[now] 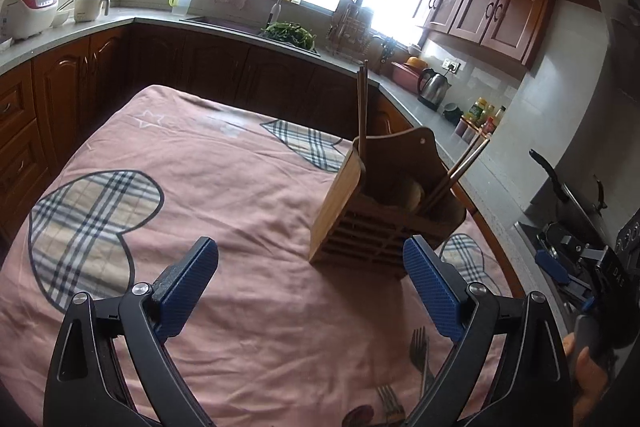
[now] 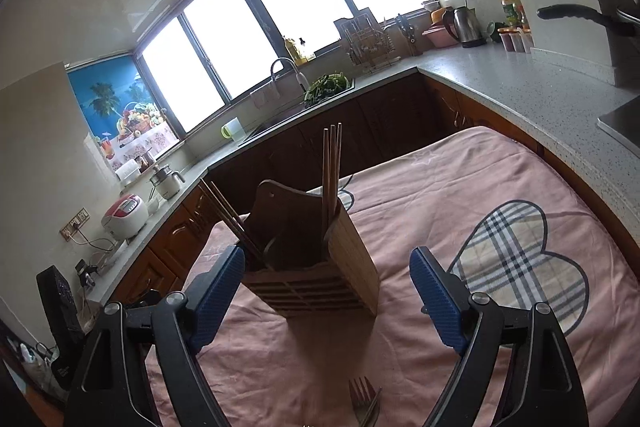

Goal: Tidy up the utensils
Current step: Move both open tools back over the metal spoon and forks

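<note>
Two sets of jaws are mine, and both stand spread wide with nothing between the pads. My left gripper (image 1: 310, 297) hangs over the pink cloth of the tabletop (image 1: 224, 187), and my right gripper (image 2: 328, 299) does the same from the other side, so each looks at the wooden utensil holder (image 1: 372, 223) from its own angle.

That holder stands upright, just ahead of my left jaws and toward their right finger; from my right jaws it sits ahead and toward the left finger, its slatted front (image 2: 308, 291) facing me. Chopsticks (image 1: 363, 107) already stand in one compartment, nearly upright because the divider props them. A second bundle (image 1: 460, 171) leans outward from another compartment, resting against the rim.

Forks (image 1: 420, 355) lie flat on the cloth below my left jaws, close to the right finger; the right wrist view shows fork tines (image 2: 362, 397) low between my right jaws. I judge these are what remains to sort. Open jaws suit that: I need the gap to come down around a thin handle. Flat metal on soft cloth may be awkward to pinch.
</note>
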### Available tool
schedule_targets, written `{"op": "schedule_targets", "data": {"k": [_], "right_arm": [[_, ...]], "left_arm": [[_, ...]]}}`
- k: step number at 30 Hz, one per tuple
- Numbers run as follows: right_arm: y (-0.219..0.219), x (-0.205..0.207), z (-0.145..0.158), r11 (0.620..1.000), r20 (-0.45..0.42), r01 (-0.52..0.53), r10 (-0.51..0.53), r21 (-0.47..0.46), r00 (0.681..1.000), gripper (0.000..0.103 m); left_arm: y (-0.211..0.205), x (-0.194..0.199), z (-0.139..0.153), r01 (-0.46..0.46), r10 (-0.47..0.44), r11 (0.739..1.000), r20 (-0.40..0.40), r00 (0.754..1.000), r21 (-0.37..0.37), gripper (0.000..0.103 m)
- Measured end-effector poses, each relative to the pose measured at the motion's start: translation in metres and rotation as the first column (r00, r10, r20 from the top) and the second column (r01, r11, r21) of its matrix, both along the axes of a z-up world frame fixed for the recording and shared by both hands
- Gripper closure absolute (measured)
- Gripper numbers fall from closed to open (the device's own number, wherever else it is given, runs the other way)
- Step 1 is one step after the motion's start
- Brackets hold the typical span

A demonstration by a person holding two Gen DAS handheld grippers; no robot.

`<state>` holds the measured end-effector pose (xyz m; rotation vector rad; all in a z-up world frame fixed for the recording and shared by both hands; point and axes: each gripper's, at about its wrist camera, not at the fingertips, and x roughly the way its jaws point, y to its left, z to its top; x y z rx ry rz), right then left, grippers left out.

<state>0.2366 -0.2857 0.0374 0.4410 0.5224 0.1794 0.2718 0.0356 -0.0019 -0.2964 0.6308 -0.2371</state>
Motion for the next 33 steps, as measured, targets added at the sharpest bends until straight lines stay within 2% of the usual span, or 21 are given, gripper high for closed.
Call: {"op": "schedule_targets", "data": {"k": [8,13,21,28,33], "right_arm": [[0.0,-0.05,-0.023,1.0,-0.067,-0.002,0.002,0.001,0.998,0.017],[-0.001,-0.075,-0.038,1.0,-0.1,0.009,-0.009,-0.002,0.995,0.017],[0.003,-0.102,-0.061,1.0,-0.143,0.023,-0.024,-0.009,0.989,0.017],[0.011,-0.107,-0.074,1.0,-0.172,0.006,-0.01,-0.023,0.985,0.017],[0.016,-0.105,-0.075,0.999,-0.177,-0.005,-0.003,-0.044,0.984,0.024]], "left_arm": [[-0.011,-0.057,-0.031,0.058,-0.051,0.993,-0.072,0.996,0.101,0.007],[-0.019,-0.08,-0.049,0.089,-0.075,0.988,-0.112,0.991,0.125,0.007],[-0.027,-0.102,-0.067,0.11,-0.086,0.983,-0.163,0.983,0.146,0.007],[-0.041,-0.111,-0.076,0.141,-0.099,0.968,-0.199,0.975,0.206,0.007],[-0.053,-0.109,-0.085,0.172,-0.115,0.953,-0.23,0.966,0.248,0.007]]}}
